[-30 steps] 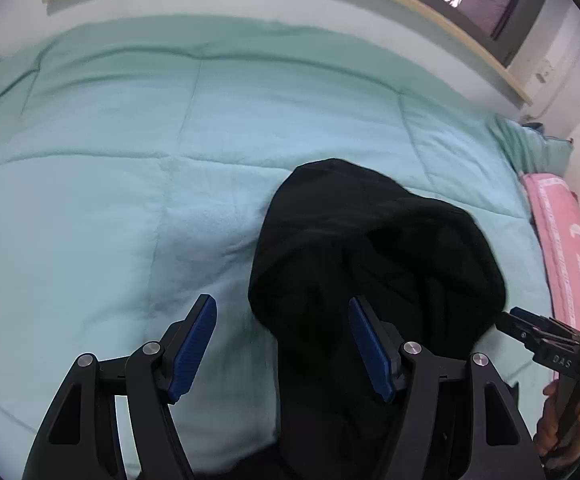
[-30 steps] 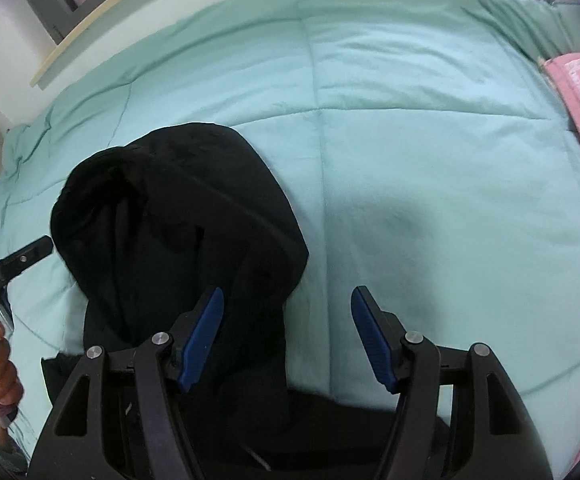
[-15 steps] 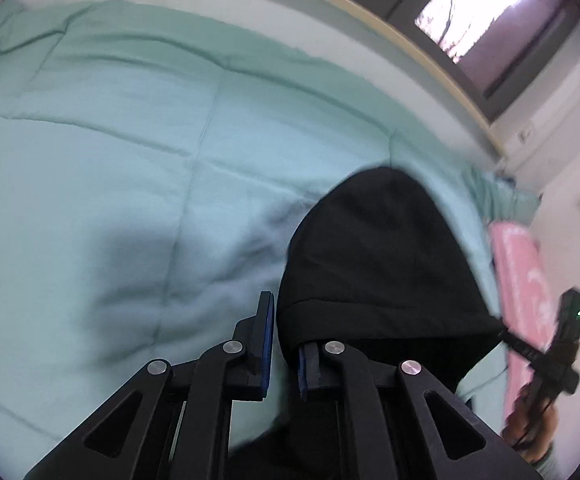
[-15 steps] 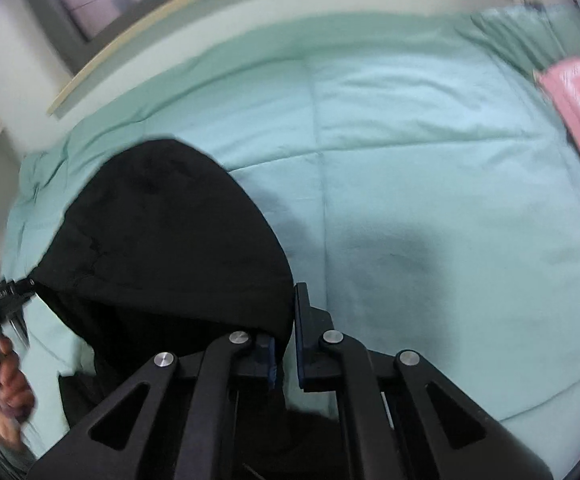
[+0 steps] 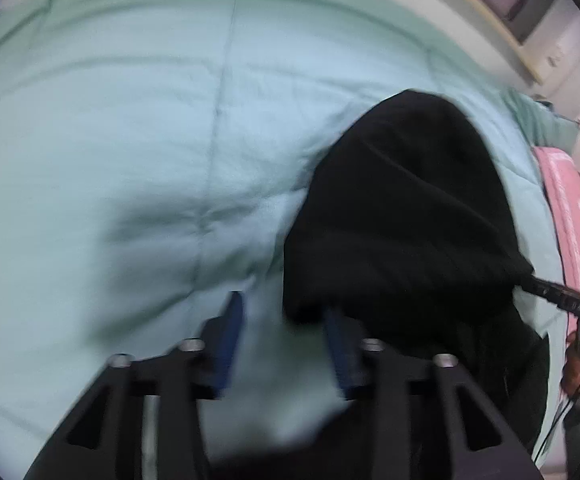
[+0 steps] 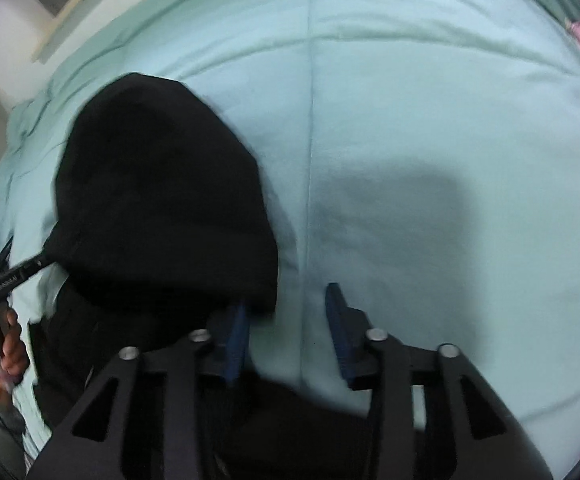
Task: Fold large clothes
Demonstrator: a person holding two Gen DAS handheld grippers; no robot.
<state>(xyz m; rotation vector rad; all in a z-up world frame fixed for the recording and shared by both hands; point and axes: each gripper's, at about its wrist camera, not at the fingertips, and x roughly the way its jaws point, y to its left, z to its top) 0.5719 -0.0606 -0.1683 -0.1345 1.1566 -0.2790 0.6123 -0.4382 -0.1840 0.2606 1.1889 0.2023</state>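
A black hooded garment (image 5: pixel 406 216) lies on the mint green quilt (image 5: pixel 129 140), its hood folded down over the body. My left gripper (image 5: pixel 285 332) is open, its blue pads apart at the hood's lower left edge, holding nothing. My right gripper (image 6: pixel 290 320) is open at the hood's (image 6: pixel 161 200) lower right edge, left pad just under the cloth edge. Each view shows the other gripper at the hood's far side: the right one in the left wrist view (image 5: pixel 558 296), the left one in the right wrist view (image 6: pixel 13 276).
The quilt (image 6: pixel 430 120) spreads wide around the garment. A pink cloth (image 5: pixel 570 208) lies along the bed's right edge. A wall and wooden ledge (image 5: pixel 490 12) run behind the bed. Both views are motion-blurred.
Both grippers were open, shut on the hood's edges half a second ago, and have now opened and let go. The hood now lies folded over the garment's body.
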